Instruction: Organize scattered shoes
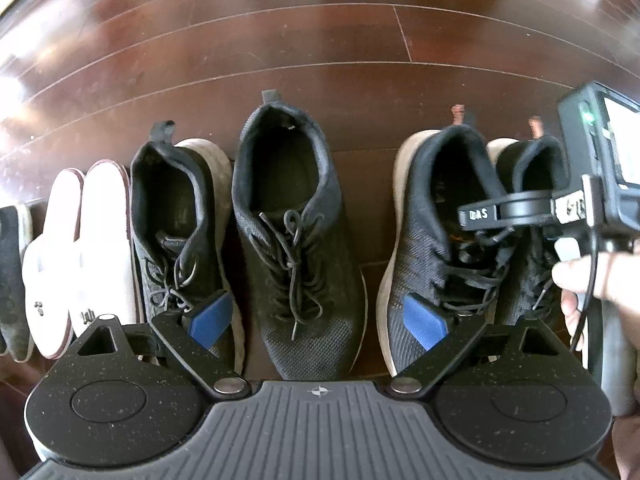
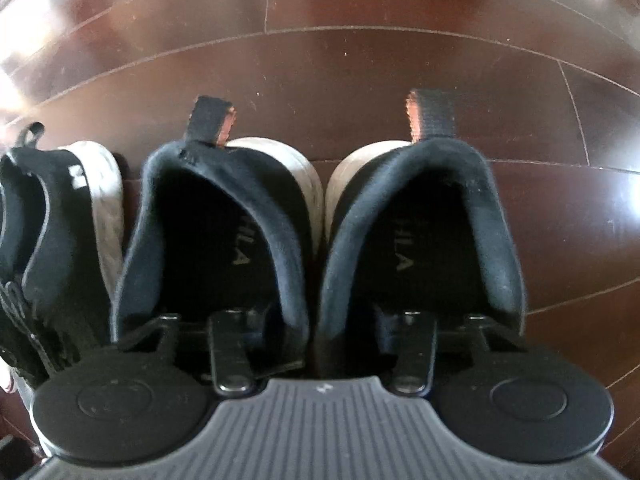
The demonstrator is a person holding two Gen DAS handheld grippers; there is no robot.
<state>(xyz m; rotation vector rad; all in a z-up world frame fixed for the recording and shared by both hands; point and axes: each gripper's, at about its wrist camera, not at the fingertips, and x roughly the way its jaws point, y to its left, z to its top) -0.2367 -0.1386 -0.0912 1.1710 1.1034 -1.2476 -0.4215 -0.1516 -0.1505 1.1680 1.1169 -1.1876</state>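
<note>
Shoes (image 1: pixel 296 240) stand in a row on the glossy dark wooden floor (image 1: pixel 320 40). The left tongs (image 1: pixel 316 322) hover spread wide; the right tongs (image 2: pixel 320 332) reach into a sneaker pair (image 2: pixel 224 240), fingertips hidden, state unclear.

shoes sit in one row on the wood floor (image 1: pixel 320 40), heels pointing away from the cameras: from left, a partly visible shoe at the frame edge (image 1: pixel 10 280), a pair of slippers (image 1: pixel 80 248) touching each other, a laced sneaker (image 1: pixel 180 236), a second laced sneaker (image 1: pixel 296 240) just beside it, then a small gap and a pair of sneakers (image 1: pixel 440 240) side by side. left gripper (image 1: pixel 320 320) hovers over the middle sneaker's toe, one finger above each neighbour. right gripper (image 2: pixel 320 344) sits over the right-hand pair, one finger inside each shoe opening, with the person's hand (image 1: pixel 592 280) right of that pair.
</note>
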